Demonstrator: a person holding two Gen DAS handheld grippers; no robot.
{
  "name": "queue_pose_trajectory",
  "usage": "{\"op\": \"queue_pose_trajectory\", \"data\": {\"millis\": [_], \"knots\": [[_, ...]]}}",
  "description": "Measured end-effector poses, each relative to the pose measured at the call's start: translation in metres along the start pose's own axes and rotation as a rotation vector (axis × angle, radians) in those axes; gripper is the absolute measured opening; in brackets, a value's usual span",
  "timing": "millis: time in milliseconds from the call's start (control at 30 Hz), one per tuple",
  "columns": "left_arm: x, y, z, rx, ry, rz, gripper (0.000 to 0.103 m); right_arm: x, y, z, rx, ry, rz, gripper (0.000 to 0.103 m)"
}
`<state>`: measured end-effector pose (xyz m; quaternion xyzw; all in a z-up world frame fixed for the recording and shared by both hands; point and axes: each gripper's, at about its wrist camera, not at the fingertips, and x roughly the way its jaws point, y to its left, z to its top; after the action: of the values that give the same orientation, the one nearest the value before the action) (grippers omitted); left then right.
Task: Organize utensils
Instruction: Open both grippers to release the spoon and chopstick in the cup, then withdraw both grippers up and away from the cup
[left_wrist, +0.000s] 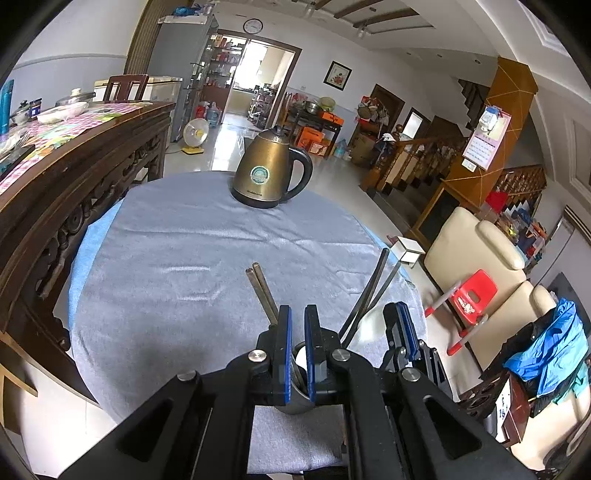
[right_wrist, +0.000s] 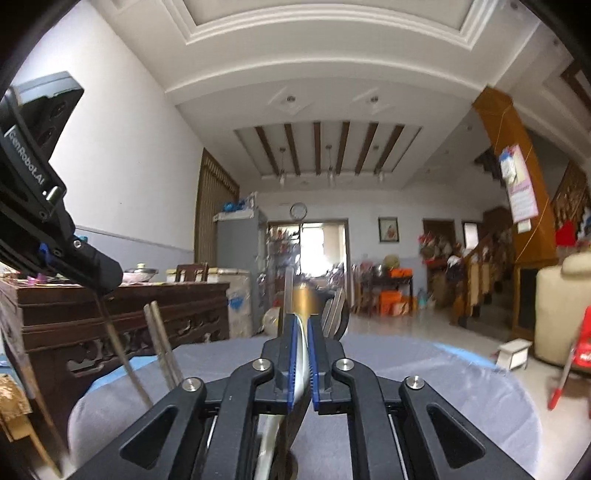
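Note:
My left gripper is shut on the rim of a dark metal cup at the near edge of the round table. Standing in the cup are a brownish pair of chopsticks, leaning left, and a dark pair, leaning right. My right gripper points level just right of the cup, its blue pads close against a white spoon whose lower end slopes down toward the cup. In the left wrist view the right gripper shows beside the dark chopsticks. The left gripper enters the right wrist view at upper left.
A brass-coloured electric kettle stands at the far side of the grey tablecloth. A carved wooden sideboard with dishes runs along the left. To the right are a cream armchair and a red stool.

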<state>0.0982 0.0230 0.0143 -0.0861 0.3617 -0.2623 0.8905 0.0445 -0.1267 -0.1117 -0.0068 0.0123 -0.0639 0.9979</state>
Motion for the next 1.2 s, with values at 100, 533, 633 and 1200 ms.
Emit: {"op": "queue_pose_trajectory", "data": {"millis": [100,533,633,1200], "knots": [[0.0,0.0,-0.001,-0.004,0.006,0.007,0.006,-0.004,-0.004,0.001,-0.001,0.019,0.015,0.028],[-0.009,-0.011,-0.019,0.038,0.02,0.186,0.074,-0.021,-0.047,0.048,0.061,0.25,0.043,0.068],[-0.011,-0.012,-0.021,0.04,0.017,0.284,0.075,-0.029,-0.059,0.059,0.065,0.3,0.034,0.076],[-0.02,-0.036,-0.033,0.197,-0.054,0.523,0.082,-0.051,-0.072,0.08,0.097,0.407,0.033,0.08]]}}
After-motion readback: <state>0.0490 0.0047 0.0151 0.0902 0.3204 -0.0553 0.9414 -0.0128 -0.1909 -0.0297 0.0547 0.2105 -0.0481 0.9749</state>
